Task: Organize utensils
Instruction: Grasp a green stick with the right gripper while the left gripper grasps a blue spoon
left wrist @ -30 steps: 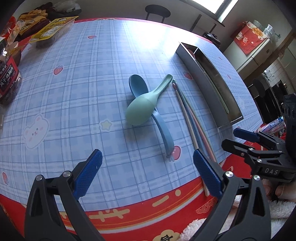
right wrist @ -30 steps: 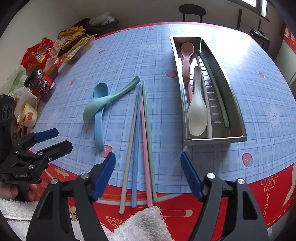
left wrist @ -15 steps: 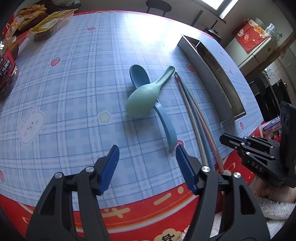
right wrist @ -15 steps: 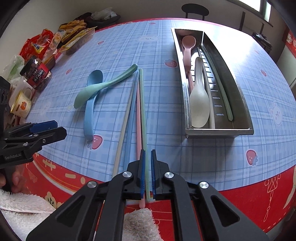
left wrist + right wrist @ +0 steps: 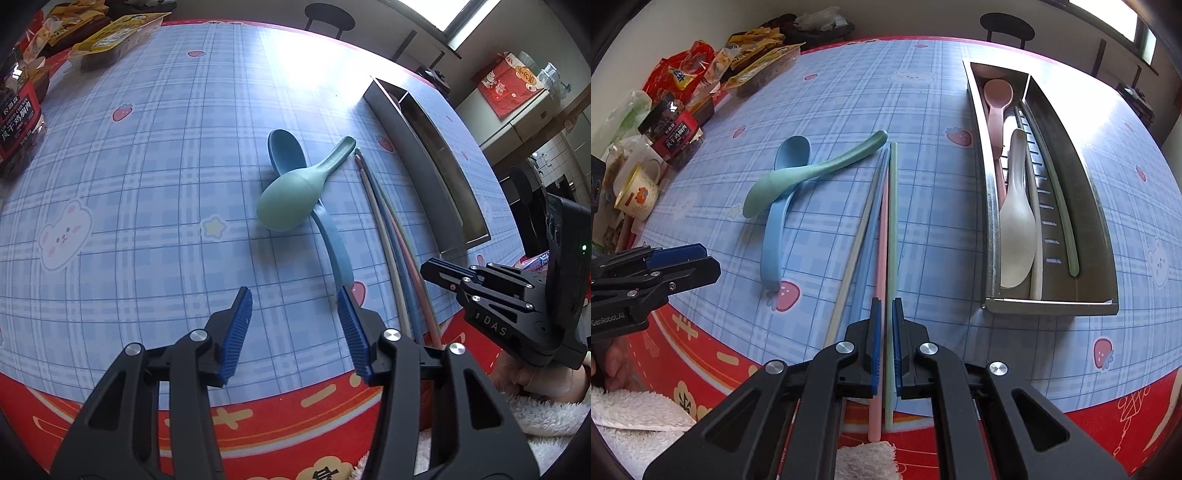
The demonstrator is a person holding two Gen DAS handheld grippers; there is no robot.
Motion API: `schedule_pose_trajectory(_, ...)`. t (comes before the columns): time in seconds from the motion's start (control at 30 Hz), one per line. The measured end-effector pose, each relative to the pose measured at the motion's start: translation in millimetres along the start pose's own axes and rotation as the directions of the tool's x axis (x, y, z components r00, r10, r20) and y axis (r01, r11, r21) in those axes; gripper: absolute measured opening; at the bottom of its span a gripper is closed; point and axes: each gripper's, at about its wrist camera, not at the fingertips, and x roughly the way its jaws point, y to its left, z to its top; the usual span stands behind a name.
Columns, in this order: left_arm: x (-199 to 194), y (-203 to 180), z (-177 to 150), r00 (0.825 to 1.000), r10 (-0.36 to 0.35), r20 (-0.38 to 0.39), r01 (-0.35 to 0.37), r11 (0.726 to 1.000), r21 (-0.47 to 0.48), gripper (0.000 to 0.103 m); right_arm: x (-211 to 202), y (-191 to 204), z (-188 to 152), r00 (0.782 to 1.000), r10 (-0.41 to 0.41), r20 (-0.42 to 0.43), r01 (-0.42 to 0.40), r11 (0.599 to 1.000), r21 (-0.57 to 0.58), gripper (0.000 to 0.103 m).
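A teal-green spoon (image 5: 291, 199) lies across a blue spoon (image 5: 288, 151) on the checked tablecloth. My left gripper (image 5: 294, 299) hovers just short of the blue spoon's handle end. Its jaws are closing, with only cloth between them. To the right lie beige, blue, pink (image 5: 884, 221) and green chopsticks (image 5: 893, 206) side by side. My right gripper (image 5: 885, 306) is shut on the near end of the green chopstick, and the pink one runs under its left finger. The steel tray (image 5: 1052, 306) holds a pink spoon (image 5: 997, 96), a white spoon (image 5: 1015, 229) and two chopsticks.
Snack packets (image 5: 757, 66), a jar (image 5: 670, 136) and a mug (image 5: 637, 188) crowd the table's far left edge. A white fluffy towel (image 5: 864, 461) lies below the red table border near me. A stool (image 5: 1006, 26) stands beyond the table.
The right gripper's jaws have come together on the green chopstick. The left gripper's jaws have narrowed from wide open to about half, and its view has shifted slightly toward the blue spoon's handle.
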Motion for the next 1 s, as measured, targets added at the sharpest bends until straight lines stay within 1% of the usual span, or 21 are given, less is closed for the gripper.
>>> schedule_pose_trajectory(0.13, 2, 0, 5, 1.000, -0.012, -0.001, 0.012, 1.000, -0.010, 0.047, 3, 1, 0, 1.000, -0.028, -0.008, 0.028, 0.999, -0.032, 0.006)
schedule_pose_trajectory(0.23, 4, -4, 7, 1.000, -0.016, -0.003, 0.016, 1.000, -0.007, 0.047, 6, -1, -1, 0.999, -0.028, -0.022, 0.028, 0.999, -0.036, 0.006)
schedule_pose_trajectory(0.47, 9, -10, 6, 1.000, -0.017, -0.012, 0.017, 1.000, -0.009, 0.047, 8, 0, -3, 1.000, -0.022, -0.018, 0.021, 0.998, -0.051, 0.006)
schedule_pose_trajectory(0.6, 10, -8, 5, 1.000, -0.022, -0.015, 0.021, 1.000, -0.015, 0.047, 10, 3, -3, 0.999, -0.033, -0.017, 0.032, 0.997, -0.068, 0.006)
schedule_pose_trajectory(0.7, 11, -9, 6, 0.999, -0.027, -0.018, 0.027, 1.000, -0.014, 0.042, 12, 7, -3, 0.999, -0.049, -0.007, 0.048, 0.995, -0.083, 0.007)
schedule_pose_trajectory(0.77, 12, -9, 5, 0.999, -0.037, -0.021, 0.036, 0.999, -0.017, 0.042, 13, 7, -3, 0.999, -0.048, -0.005, 0.048, 0.996, -0.081, 0.007)
schedule_pose_trajectory(0.83, 16, -9, 6, 0.998, -0.051, -0.030, 0.050, 0.998, -0.024, 0.036, 13, 6, -3, 0.999, -0.043, -0.006, 0.043, 0.996, -0.077, 0.007)
schedule_pose_trajectory(0.87, 18, -10, 7, 0.998, -0.057, -0.034, 0.056, 0.998, -0.026, 0.035, 12, 6, -3, 0.999, -0.040, -0.007, 0.039, 0.996, -0.075, 0.007)
schedule_pose_trajectory(1.0, 27, -12, 12, 0.996, -0.078, -0.051, 0.076, 0.996, -0.037, 0.033, 11, 5, -7, 1.000, -0.030, -0.006, 0.029, 0.997, -0.074, 0.007)
